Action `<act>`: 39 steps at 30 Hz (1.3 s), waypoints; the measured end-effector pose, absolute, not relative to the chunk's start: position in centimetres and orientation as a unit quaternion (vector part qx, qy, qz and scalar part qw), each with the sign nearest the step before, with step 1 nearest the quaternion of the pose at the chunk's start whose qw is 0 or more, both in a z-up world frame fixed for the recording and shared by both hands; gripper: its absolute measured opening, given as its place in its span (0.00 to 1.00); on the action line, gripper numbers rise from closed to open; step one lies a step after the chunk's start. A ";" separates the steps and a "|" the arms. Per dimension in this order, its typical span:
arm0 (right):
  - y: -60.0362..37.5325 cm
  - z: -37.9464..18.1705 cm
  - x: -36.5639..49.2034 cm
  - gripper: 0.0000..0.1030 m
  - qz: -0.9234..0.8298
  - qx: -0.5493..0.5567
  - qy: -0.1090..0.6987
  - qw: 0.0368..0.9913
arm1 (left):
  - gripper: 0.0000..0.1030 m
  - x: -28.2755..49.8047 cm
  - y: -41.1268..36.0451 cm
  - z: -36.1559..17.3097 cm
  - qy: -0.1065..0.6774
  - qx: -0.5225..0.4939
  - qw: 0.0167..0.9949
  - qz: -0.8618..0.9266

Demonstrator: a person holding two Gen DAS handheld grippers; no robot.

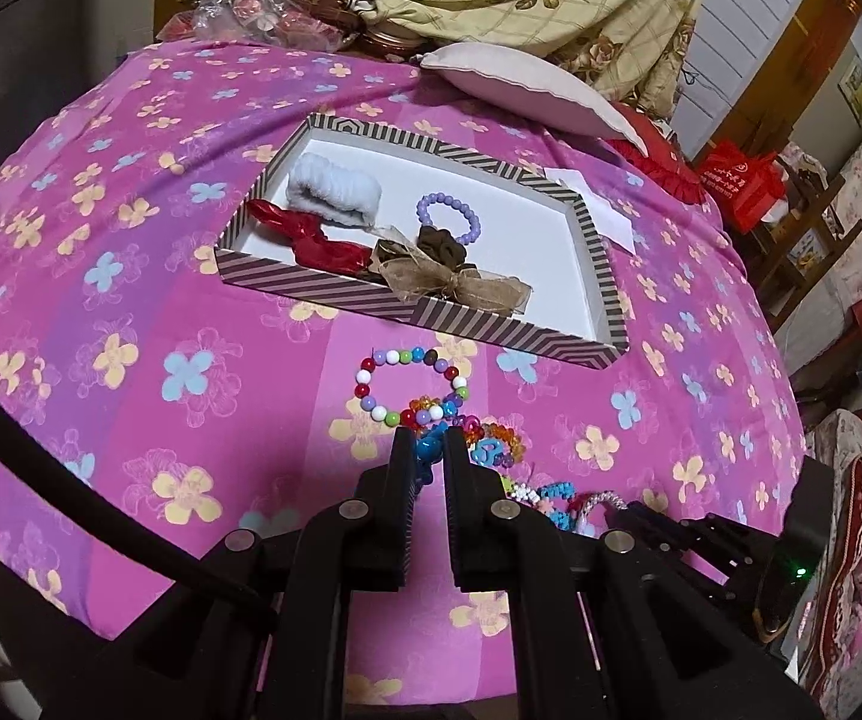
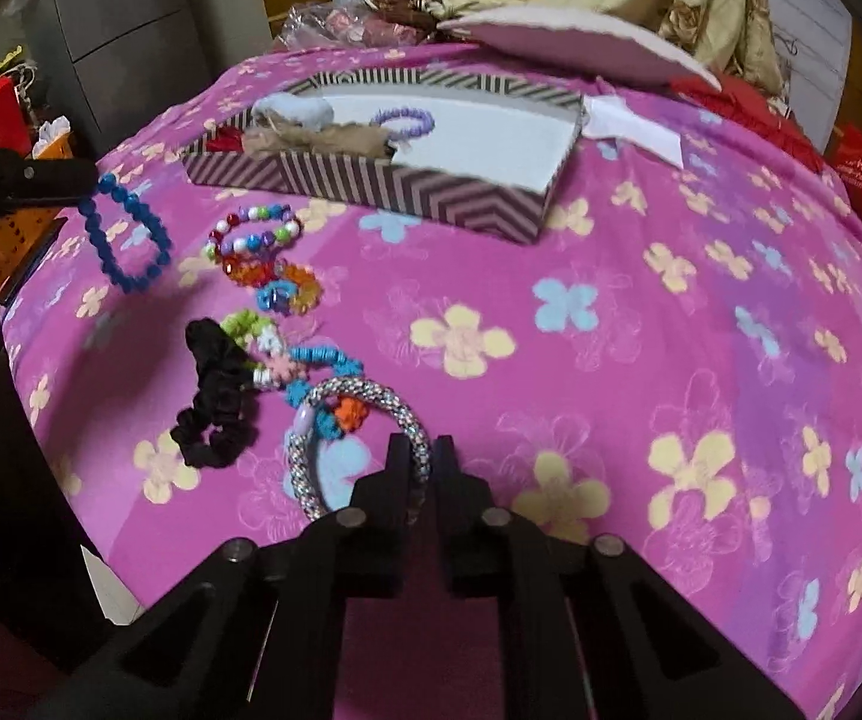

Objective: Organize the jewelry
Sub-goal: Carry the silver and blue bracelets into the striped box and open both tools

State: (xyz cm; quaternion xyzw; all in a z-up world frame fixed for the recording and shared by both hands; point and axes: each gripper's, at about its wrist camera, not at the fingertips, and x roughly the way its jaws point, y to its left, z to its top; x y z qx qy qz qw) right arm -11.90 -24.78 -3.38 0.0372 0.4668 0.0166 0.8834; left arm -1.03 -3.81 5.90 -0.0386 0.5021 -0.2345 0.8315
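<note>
The left claw [image 1: 429, 441] sits low in the centre of the left wrist view, its fingers drawn narrow and clamped on a blue beaded bracelet [image 1: 428, 450]; in the right wrist view that same bracelet [image 2: 125, 240] hangs as an open loop from the left claw's tip at the left edge of the frame, lifted above the pink flowered bedspread [image 2: 670, 312]. The right claw [image 2: 417, 450], at lower centre of its own view, is closed narrow on the rim of a silver woven bangle [image 2: 365, 444], whose far side rests on the bedspread. Just left of the bangle lies a black scrunchie [image 2: 218, 396], touching a tangle of small bright pieces: a turquoise beaded bracelet [image 2: 323, 360] and a green hair tie [image 2: 245, 324]. Above them in the frame, a multicoloured round-bead bracelet [image 2: 254, 234] lies against a cluster of orange and blue clear-bead jewelry [image 2: 281, 285]. In the left wrist view the multicoloured bracelet [image 1: 413, 384] lies just beyond the left claw's tips. Further up the frame stands a striped shallow box [image 1: 323, 297] with a white floor, holding a white fluffy scrunchie [image 1: 335, 189], a red hair tie [image 1: 311, 237], a brown ribbon bow [image 1: 448, 282] and a lilac bead bracelet [image 1: 448, 216]. A pale cushion [image 1: 520, 90] lies beyond the box at upper centre.
</note>
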 end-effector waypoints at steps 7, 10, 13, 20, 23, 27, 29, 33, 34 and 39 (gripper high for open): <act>-25.7 0.0 -10.3 0.08 0.021 0.052 0.438 0.897 | 0.29 -0.3 -4.5 7.0 0.492 -0.032 0.837 -0.235; -25.5 1.0 -9.0 0.08 0.023 0.048 0.430 0.901 | 0.29 0.5 -5.0 7.6 0.487 -0.026 0.841 -0.235; -25.3 1.9 -7.4 0.08 0.028 0.046 0.425 0.904 | 0.29 1.5 -5.5 7.9 0.485 -0.020 0.843 -0.229; -25.9 2.6 -3.5 0.08 0.029 0.058 0.424 0.903 | 0.29 4.1 -6.3 8.7 0.475 -0.012 0.853 -0.216; -26.7 2.7 -2.0 0.08 0.022 0.069 0.424 0.903 | 0.29 5.6 -6.6 9.1 0.474 -0.012 0.855 -0.210; -27.6 2.6 0.2 0.08 0.013 0.079 0.427 0.901 | 0.29 7.6 -7.0 9.5 0.475 -0.011 0.857 -0.202; -27.9 2.6 1.0 0.08 0.008 0.075 0.428 0.901 | 0.29 8.6 -7.3 9.7 0.476 -0.011 0.857 -0.198; -28.4 2.8 1.3 0.08 0.020 0.069 0.432 0.899 | 0.29 9.9 -7.6 9.8 0.476 -0.012 0.858 -0.194; -28.3 2.7 1.1 0.08 0.027 0.067 0.437 0.897 | 0.29 10.2 -7.6 9.8 0.476 -0.012 0.858 -0.195; -27.8 1.3 -1.2 0.22 0.049 0.042 0.463 0.884 | 0.29 10.8 -7.7 9.2 0.480 -0.009 0.855 -0.193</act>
